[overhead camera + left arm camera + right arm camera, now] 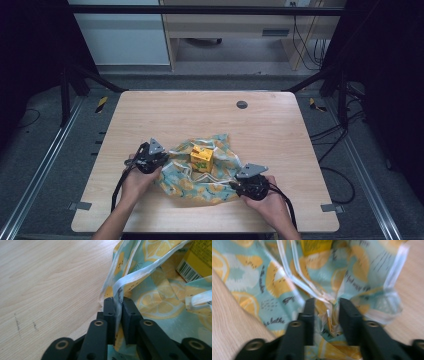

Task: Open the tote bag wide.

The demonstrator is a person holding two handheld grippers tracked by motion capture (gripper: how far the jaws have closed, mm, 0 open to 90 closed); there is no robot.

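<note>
A teal cloth with a lemon print lies crumpled on the near middle of the wooden table. A yellow box stands on it. My left gripper sits at the cloth's left edge, and in the left gripper view it is shut on the white hem of the cloth, with the box at the upper right. My right gripper is at the cloth's near right corner. In the blurred right gripper view it stands open, with a bunched fold of cloth in the gap.
A round dark grommet sits in the table's far middle. Bare wood surrounds the cloth on all sides. Metal rails and cables run along the floor beside the table.
</note>
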